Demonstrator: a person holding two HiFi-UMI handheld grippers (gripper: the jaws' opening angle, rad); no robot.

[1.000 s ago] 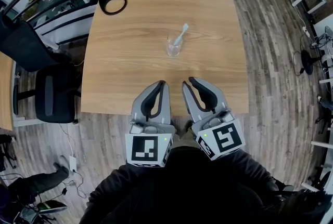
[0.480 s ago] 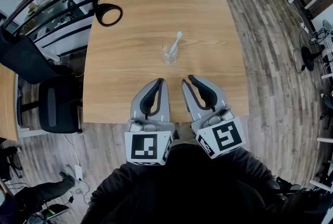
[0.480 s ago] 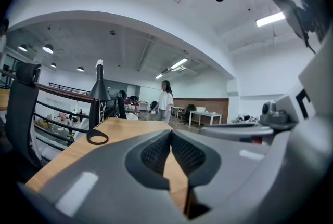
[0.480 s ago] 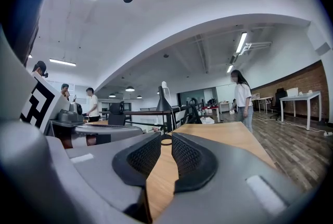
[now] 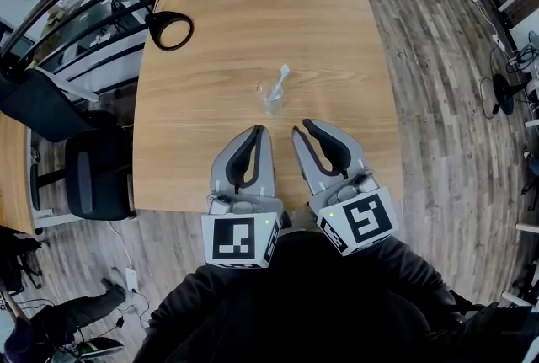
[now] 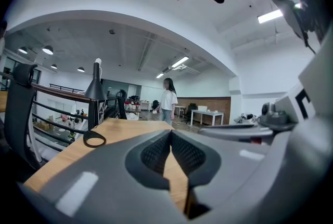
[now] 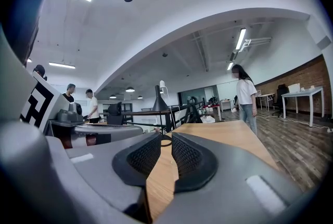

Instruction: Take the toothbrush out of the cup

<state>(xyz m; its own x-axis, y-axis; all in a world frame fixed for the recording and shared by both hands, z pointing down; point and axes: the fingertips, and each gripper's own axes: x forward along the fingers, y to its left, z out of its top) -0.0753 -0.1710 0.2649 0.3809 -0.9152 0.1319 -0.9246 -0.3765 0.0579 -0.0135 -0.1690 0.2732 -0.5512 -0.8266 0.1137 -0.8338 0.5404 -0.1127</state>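
The wooden table [image 5: 219,16] stretches ahead of both tools. The left gripper [image 5: 257,134] points forward, tips pressed together on nothing. Just beside it, the right gripper [image 5: 301,130] has its jaws a narrow slit apart, also empty. The clear cup [image 5: 271,96] stands ahead of the tips, apart from both. The toothbrush [image 5: 280,77] leans in it, head up and tilted away rightward. The right jaws should probably widen, take the handle above the rim, and lift along its lean so the cup doesn't tip.
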